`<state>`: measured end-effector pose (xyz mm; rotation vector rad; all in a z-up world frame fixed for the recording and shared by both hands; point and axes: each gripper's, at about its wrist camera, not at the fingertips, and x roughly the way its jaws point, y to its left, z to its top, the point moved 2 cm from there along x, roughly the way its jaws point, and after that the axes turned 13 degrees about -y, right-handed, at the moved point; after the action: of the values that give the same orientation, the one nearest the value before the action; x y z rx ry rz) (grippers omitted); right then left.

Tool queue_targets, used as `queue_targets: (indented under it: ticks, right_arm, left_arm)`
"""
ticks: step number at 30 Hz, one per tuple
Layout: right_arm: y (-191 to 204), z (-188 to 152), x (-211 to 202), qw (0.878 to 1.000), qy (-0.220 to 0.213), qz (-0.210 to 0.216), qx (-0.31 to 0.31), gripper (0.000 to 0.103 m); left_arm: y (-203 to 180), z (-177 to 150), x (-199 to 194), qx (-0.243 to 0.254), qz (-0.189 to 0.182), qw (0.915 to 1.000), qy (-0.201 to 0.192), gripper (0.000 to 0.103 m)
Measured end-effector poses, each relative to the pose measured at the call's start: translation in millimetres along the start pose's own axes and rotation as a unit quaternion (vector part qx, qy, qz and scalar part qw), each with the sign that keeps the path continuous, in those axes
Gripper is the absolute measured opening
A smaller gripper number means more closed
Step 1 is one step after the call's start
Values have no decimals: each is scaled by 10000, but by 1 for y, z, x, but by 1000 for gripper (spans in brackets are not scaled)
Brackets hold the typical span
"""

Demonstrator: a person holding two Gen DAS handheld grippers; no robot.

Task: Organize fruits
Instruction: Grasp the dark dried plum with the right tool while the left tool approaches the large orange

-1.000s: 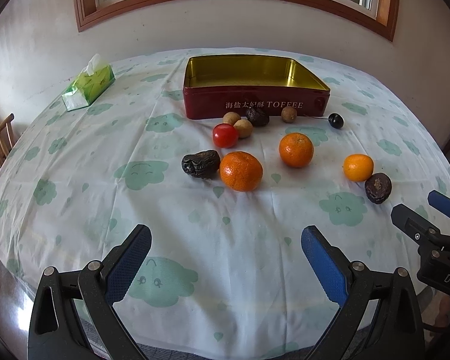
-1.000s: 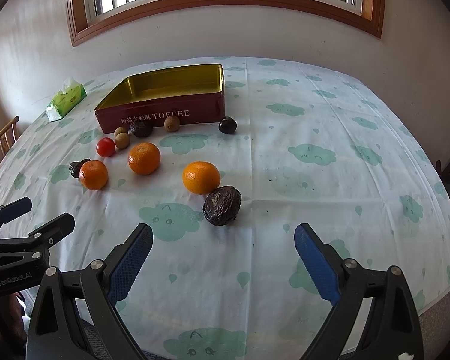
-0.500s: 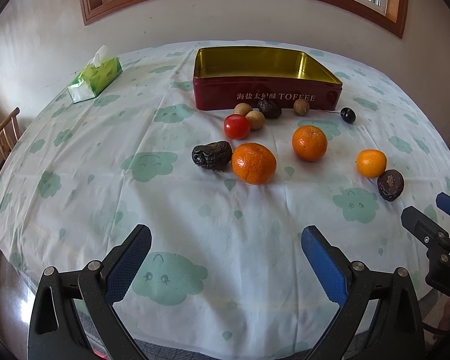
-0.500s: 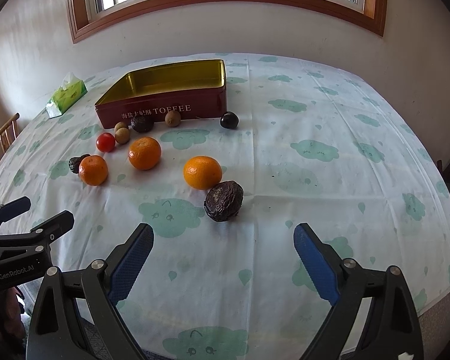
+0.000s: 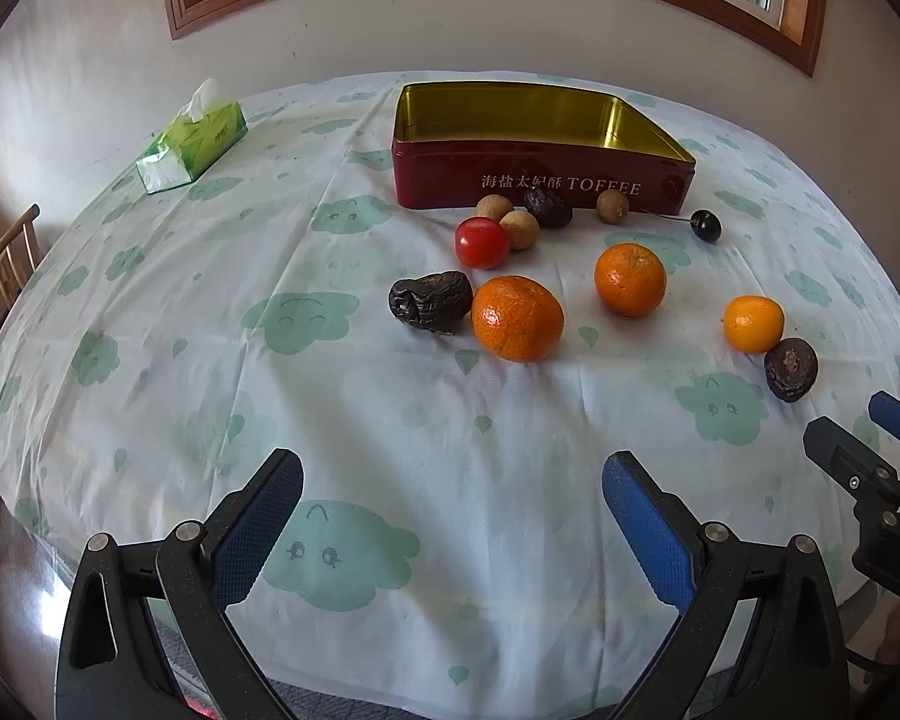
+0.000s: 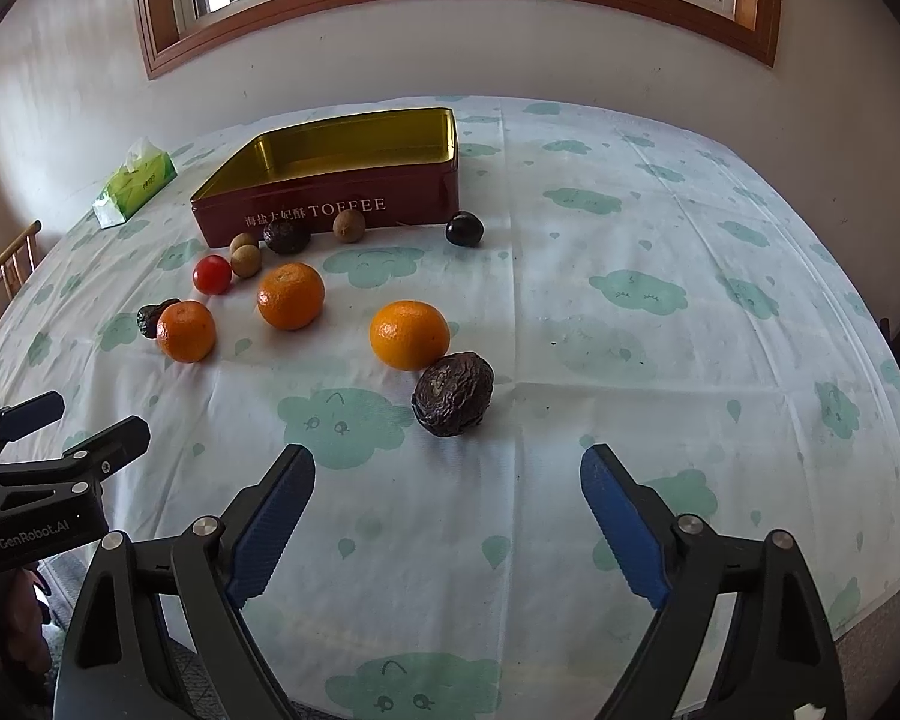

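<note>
Nothing was in the toffee tin (image 6: 354, 180) yet; every fruit sat loose on the bench (image 6: 660, 360).

Right hand-held gripper (image 6: 447, 516): jaws apart, nothing between them, and they'd just been closing a little. Wrinkled dark fruit (image 6: 453, 393) lay just ahead of its fingertips, roughly centred in the gap, touching or nearly touching the nearest orange (image 6: 409, 334) beyond it. Two more oranges (image 6: 290, 295) (image 6: 186, 330) were further ahead and to its left, along with a red tomato (image 6: 212, 274), small brown round fruits (image 6: 246, 260) and a dark cherry-like fruit (image 6: 464, 228) near the tin's front wall.

Left hand-held gripper (image 5: 450, 516): jaws wide apart, empty, hovering over bare cloth. Nearest pieces ahead of it were an orange (image 5: 517, 318) and a shrivelled dark fruit (image 5: 431, 302) pressed against it. Tissue box (image 5: 192, 144) was far ahead-left, out of the way.

My read: the step in hand was the right side picking the wrinkled fruit.
- Don't close further before descending; keep both pads clear of the fruit's sides.
- Come in from the near side so the far pad doesn't shove the orange behind it.
- Grip across the widest part; the skin looks soft, so squeeze lightly.
- Lift clear before swinging toward the tin, ahead-left, passing over the other oranges.
- Hold the left side back to avoid crossing paths.
</note>
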<state>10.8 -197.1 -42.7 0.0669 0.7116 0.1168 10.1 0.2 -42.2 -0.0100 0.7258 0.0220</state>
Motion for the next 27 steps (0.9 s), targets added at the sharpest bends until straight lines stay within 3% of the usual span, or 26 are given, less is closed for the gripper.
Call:
queue_targets:
  ticks: [8,23,27]
  right_arm:
    - [-2,-1,5,10000,59,-8,-33,80]
    - [-9,-4,24,9995,302,62,-4,64]
    - [-10,-4,29,9994,343,72,-14,62]
  left_arm:
    - [4,0,3,-80,9,10000,-15,99]
    - [16,0,13,-350,-185,9992,65,74]
    - [16,1,14,-369,-296,9989,45,73]
